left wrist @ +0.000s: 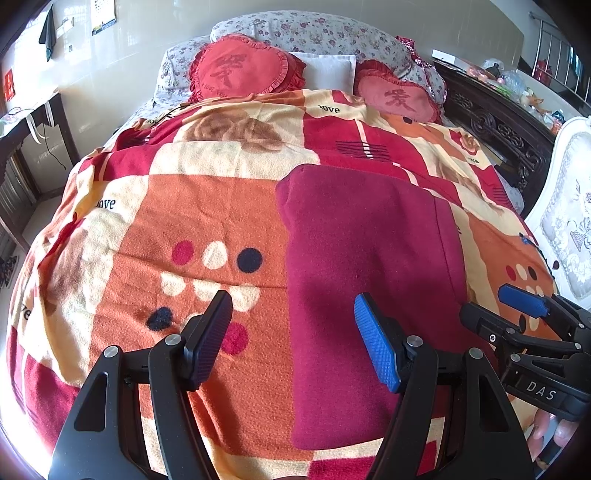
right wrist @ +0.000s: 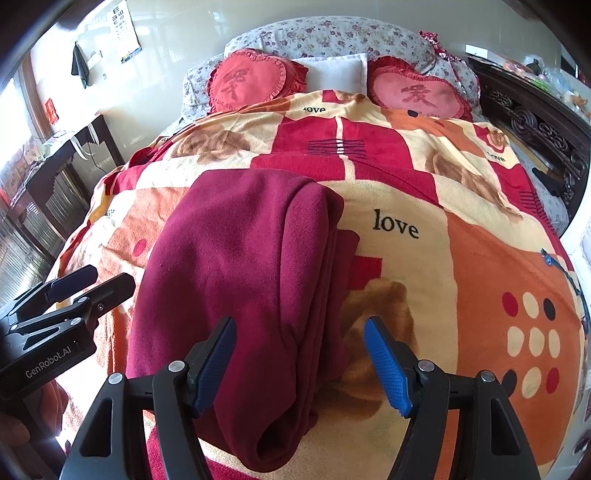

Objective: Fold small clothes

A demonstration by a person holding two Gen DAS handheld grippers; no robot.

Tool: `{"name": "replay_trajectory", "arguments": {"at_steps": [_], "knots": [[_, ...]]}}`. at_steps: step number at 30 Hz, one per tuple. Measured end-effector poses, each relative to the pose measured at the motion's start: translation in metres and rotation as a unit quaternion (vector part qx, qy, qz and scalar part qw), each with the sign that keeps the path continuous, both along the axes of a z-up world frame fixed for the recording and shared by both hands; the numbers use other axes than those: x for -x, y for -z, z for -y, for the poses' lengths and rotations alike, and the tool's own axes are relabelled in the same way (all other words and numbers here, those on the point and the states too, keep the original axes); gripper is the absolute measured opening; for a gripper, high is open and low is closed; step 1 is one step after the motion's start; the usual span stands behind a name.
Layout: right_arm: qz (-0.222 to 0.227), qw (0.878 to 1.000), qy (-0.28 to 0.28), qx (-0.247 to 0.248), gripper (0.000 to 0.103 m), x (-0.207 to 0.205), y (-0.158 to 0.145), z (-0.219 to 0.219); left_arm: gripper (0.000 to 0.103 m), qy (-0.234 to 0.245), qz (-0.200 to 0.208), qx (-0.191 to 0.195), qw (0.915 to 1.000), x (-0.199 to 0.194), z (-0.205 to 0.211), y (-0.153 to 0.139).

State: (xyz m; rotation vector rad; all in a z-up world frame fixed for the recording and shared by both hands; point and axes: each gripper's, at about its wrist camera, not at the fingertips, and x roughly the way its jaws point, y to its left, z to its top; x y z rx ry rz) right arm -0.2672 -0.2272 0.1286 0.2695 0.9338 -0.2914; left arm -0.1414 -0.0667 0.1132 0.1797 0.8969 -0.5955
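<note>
Item: folded maroon garment (right wrist: 240, 280), lying flat on the blanket (left wrist: 207, 206) of the bed, lengthwise toward the pillows; layered edges show along its right side, a rolled opening at its near end.

Left tongs (left wrist: 293, 341): spread apart, nothing between the pads, hovering over the garment's left edge. Casing reads "GenRobot.AI" in the right wrist view.

Right tongs (right wrist: 300, 363): likewise released, empty, poised above the garment's near right portion. Casing reads "DAS" in the left wrist view, remainder cut off.

Blanket print: "love", repeated, some copies partly lost in folds. Two heart cushions (right wrist: 255, 83) bear a red character each. Wall eye chart (right wrist: 123, 27): letters too small to read.
</note>
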Motion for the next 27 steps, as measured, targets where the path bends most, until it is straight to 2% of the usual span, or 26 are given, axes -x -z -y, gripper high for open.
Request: {"name": "replay_trajectory", "arguments": {"at_steps": [27], "knots": [[-0.005, 1.000, 0.004, -0.011, 0.069, -0.0032, 0.0057, 0.0046, 0.069, 0.006, 0.004, -0.006, 1.0000, -0.0071, 0.0031, 0.0068]]}}
